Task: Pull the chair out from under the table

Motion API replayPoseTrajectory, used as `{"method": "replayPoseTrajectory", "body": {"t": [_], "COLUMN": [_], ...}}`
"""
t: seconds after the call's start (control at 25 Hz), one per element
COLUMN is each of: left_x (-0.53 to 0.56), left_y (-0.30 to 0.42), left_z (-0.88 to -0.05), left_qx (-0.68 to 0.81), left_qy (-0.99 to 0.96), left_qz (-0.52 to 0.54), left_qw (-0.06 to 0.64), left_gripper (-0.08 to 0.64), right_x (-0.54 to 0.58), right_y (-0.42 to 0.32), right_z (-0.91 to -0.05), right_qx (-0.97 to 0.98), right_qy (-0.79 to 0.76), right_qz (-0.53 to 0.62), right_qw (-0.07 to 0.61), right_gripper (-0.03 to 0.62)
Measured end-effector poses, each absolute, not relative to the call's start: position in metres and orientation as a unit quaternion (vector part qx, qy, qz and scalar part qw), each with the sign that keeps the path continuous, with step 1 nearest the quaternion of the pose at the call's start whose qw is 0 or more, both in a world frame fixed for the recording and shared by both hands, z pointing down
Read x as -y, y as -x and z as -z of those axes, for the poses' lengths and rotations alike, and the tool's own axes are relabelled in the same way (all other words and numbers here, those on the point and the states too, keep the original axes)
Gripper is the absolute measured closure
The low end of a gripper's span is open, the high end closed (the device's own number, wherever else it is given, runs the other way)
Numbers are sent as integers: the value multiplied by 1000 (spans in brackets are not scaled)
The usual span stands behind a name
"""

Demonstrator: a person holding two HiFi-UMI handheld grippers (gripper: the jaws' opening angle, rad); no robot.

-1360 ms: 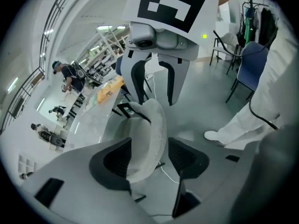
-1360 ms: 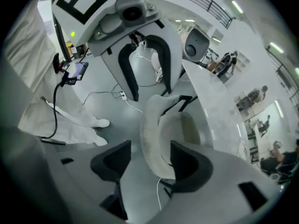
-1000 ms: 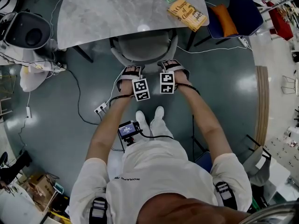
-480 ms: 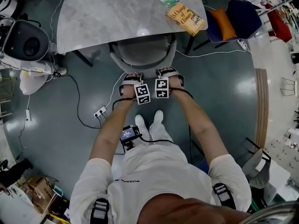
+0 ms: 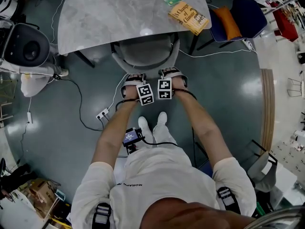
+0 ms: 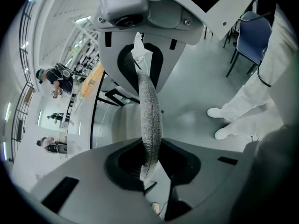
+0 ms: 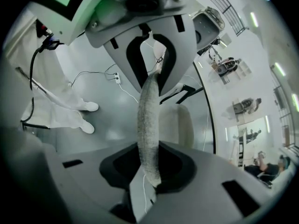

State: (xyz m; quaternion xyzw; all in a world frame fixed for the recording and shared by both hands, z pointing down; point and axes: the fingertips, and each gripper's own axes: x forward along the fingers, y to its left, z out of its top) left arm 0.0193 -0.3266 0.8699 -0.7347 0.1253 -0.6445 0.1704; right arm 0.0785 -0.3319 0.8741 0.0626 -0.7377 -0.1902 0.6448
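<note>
The left claw [image 6: 148, 113] has just been closing and now stands narrow, its pads clamped on the grey fabric top edge of the backrest [image 6: 150, 97] of the chair [image 5: 145, 50]. Just beside it, the right claw [image 7: 149, 125] has been closing the same way and grips that same edge. The chair stands at the near edge of the table [image 5: 119, 13], its seat tucked under the tabletop and facing it, its back turned away from the table, with the backrest's curved top edge running alongside that near edge.
</note>
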Motion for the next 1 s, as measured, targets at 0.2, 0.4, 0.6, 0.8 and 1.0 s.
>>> {"method": "replayPoseTrajectory", "body": {"t": [0.2,0.4,0.6,0.8,1.0], "left_x": [321,310,288,266,246], "left_y": [-19,-16,-24,-29,-26], "left_z": [-870,-868,-867,-868,-864], "left_qx": [-123,-118,-111,-113,-116], "left_qy": [732,732,738,740,742], "left_qz": [649,651,646,645,643], "left_qw": [166,164,159,154,147], "left_gripper": [478,478,479,480,480], "right_x": [324,311,292,273,250], "right_y": [-78,-75,-83,-88,-84], "right_z": [-873,-872,-872,-872,-869], "right_qx": [742,744,744,745,750], "right_qy": [-58,-54,-53,-54,-53], "right_qz": [190,189,190,190,185], "right_qw": [640,638,638,638,633], "right_gripper": [505,508,506,503,503]}}
